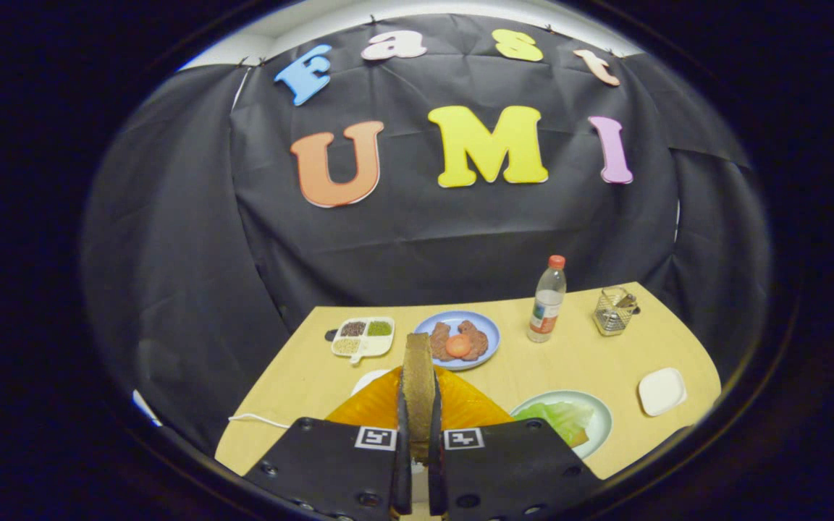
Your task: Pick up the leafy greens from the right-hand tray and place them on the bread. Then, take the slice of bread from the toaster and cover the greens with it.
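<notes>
Gripper (418,434) holds the bread slice (418,383) on edge, jaws clamped on its lower end, one finger on each face; the slice stands upright between them and rises well clear of the fingertips. Directly below and behind it sits the orange toaster (471,409), so the slice looks lifted out, judged only from its height. The greens (558,420) already lie on a pale green plate (600,412) just ahead and to the right of the jaws; whether bread lies under the leaf I cannot tell, apart from a brownish edge at its near side. Step in hand, by my reading: carry the slice right and lay it flat over the greens. Risks: the grip is low on a tall, soft slice, so a quick swing could bend or tear it, or let it pivot in the jaws. Turning it flat too late would set it down on edge and let it topple off the plate. A low path could drag the leaf aside. Beyond: blue plate (489,329) with patties, bottle (547,300), all well apart from the route on the bench (605,354).
</notes>
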{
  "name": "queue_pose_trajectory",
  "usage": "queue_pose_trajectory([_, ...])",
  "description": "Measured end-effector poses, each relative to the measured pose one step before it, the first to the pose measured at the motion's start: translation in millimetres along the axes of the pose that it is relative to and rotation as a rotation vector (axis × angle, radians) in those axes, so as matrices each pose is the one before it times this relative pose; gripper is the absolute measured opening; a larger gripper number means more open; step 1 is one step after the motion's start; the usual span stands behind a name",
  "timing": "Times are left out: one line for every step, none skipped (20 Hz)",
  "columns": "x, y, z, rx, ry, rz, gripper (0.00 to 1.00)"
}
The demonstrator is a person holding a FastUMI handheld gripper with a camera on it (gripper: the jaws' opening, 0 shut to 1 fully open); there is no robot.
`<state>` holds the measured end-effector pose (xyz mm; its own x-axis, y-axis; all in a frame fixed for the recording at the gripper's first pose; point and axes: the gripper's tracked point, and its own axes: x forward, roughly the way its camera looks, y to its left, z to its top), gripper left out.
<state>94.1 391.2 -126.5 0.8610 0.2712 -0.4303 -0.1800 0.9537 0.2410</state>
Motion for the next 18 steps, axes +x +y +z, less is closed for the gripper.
queue_pose_trajectory([-4.03,-13.93,7.48,0.01377,-0.01007,-0.01199,0.09])
queue_pose_trajectory([-3.38,-14.95,5.29,0.00430,-0.01403,-0.01527,0.09])
queue_pose_trajectory([-0.88,-16.25,3.61,-0.00344,-0.01090,-0.01672,0.09])
queue_pose_trajectory([-0.10,-14.42,0.16,-0.00181,-0.00973,-0.01097,0.09])
queue_pose_trajectory([1.47,-13.59,-3.83,0.00560,-0.00121,-0.00829,0.09])
queue_pose_trajectory([2.84,-12.15,-5.05,0.00780,0.00206,-0.00213,0.09])
queue_pose_trajectory([3.82,-13.15,-9.48,0.00702,0.01257,-0.00447,0.09])
queue_pose_trajectory([5.80,-11.93,-9.12,0.00913,0.01709,-0.00686,0.09])
queue_pose_trajectory([7.12,-11.14,-10.84,0.00831,0.01942,-0.00388,0.09])
queue_pose_trajectory([7.42,-7.44,-10.30,0.00903,0.01969,0.00152,0.09])
queue_pose_trajectory([7.92,-6.10,-11.34,0.00673,0.01594,0.00265,0.09])
queue_pose_trajectory([7.51,-3.77,-11.03,0.00308,0.01910,0.00779,0.09])
queue_pose_trajectory([7.94,-3.33,-12.30,0.00204,0.02010,0.00372,0.09])
queue_pose_trajectory([8.13,-1.57,-9.46,0.00168,0.01338,0.00905,0.09])
queue_pose_trajectory([6.61,0.47,-8.53,0.00246,0.00805,0.01107,0.09])
queue_pose_trajectory([6.40,0.18,-8.54,0.00359,0.01466,0.01127,0.09])
queue_pose_trajectory([4.16,-0.60,-8.18,0.00222,0.01253,0.00734,0.09])
queue_pose_trajectory([4.42,-0.87,-5.36,-0.00160,0.00635,0.00423,0.09])
